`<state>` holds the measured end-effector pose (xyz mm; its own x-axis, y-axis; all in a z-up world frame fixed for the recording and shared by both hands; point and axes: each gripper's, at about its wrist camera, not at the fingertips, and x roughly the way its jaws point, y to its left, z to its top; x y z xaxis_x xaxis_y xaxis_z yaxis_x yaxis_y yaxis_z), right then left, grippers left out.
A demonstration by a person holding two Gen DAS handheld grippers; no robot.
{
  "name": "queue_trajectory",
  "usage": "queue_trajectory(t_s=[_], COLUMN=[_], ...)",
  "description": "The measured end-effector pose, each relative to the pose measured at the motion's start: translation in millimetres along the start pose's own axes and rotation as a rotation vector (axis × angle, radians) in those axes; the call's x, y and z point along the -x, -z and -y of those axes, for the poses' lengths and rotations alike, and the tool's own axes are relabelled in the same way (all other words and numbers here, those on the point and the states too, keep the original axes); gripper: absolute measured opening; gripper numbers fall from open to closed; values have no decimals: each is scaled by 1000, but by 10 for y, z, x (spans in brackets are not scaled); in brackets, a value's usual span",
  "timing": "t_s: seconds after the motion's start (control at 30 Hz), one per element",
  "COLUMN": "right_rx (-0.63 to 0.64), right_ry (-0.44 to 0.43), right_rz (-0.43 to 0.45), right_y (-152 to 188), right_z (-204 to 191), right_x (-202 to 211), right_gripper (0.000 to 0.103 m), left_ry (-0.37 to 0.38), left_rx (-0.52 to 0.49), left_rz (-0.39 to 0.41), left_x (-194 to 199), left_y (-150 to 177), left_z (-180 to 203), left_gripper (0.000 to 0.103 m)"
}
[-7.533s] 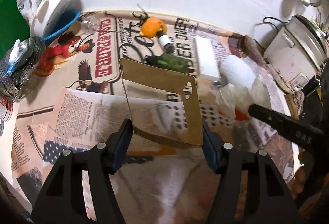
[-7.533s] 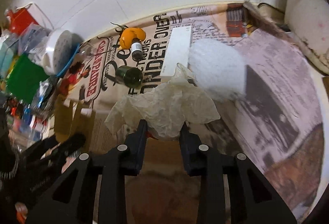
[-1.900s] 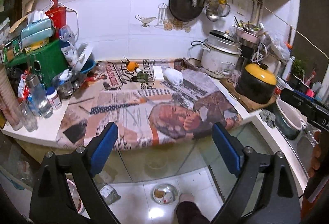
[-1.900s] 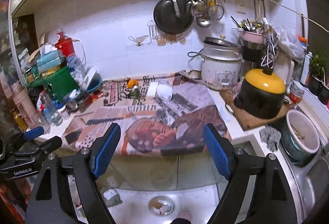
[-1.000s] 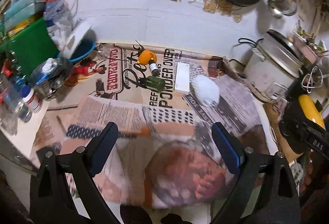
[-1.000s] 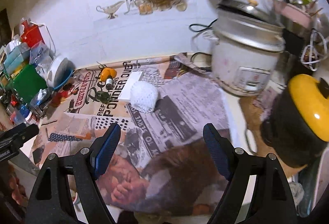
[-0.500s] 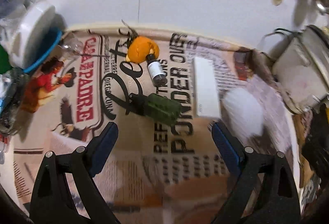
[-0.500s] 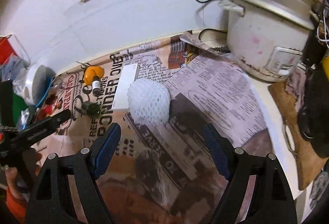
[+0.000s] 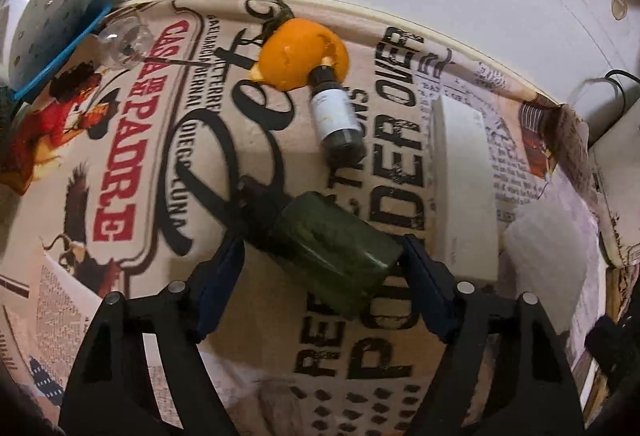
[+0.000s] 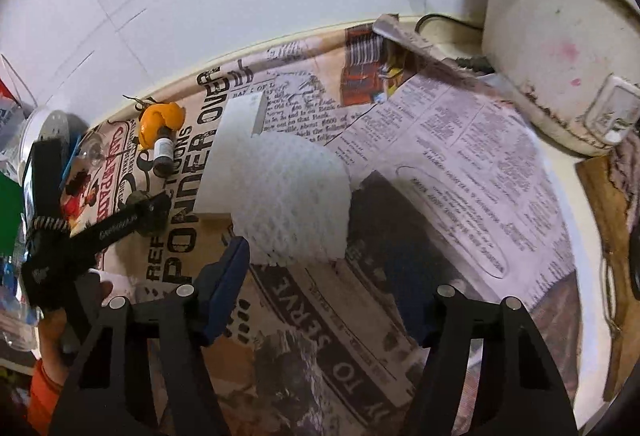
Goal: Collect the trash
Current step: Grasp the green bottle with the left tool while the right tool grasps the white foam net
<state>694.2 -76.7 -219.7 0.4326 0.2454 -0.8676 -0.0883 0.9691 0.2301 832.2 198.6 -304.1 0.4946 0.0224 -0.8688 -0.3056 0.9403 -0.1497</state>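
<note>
A dark green bottle lies on its side on the newspaper-covered counter. My left gripper is open, with its blue pads on either side of the bottle. Behind it lie a small dark vial and an orange peel. A white foam net sleeve lies just ahead of my right gripper, which is open and empty. The left gripper also shows in the right wrist view, at the left.
A flat white box lies right of the green bottle, also seen in the right wrist view. A white rice cooker stands at the right. A white perforated lid and a clear glass sit at the far left. The tiled wall is behind.
Both grippers have moved in close to the counter. The left one has come down around the green bottle and the right one has closed in on the foam net sleeve.
</note>
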Motion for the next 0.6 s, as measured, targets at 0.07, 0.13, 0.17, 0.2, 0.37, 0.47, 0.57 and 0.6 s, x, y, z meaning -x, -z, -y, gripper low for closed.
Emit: queue_trajectory(t_s=[0.07, 0.13, 0.17, 0.2, 0.37, 0.47, 0.57, 0.6], right_rx=[-10, -18, -27, -37, -61, -69, -62, -60], right_ry=[-17, -28, -32, -32, -39, -61, -66, -68], right_rz=[-11, -19, -20, -20, -47, -80, -62, -60], right_y=[-21, -43, -56, -68, -105, -89, -82, -88], right_z=[10, 16, 25, 37, 96, 111, 111, 115], right_x=[-72, -140, -178, -215, -423, -554, -545, -535], right_gripper=[64, 64, 64, 64, 55, 42, 25, 23], left_ry=[-8, -17, -20, -22, -23, -6, 2, 8], left_rx=[-9, -21, -26, -28, -18, -27, -63, -77], left_rz=[3, 1, -2, -5, -11, -5, 6, 6], left_x=[16, 45, 48, 61, 67, 104, 178, 210], left_y=[15, 56, 70, 86, 113, 121, 160, 176], left_z=[-58, -132, -164, -197, -326, -336, -304, -283], left_gripper=[75, 71, 67, 64, 47, 45, 43, 43])
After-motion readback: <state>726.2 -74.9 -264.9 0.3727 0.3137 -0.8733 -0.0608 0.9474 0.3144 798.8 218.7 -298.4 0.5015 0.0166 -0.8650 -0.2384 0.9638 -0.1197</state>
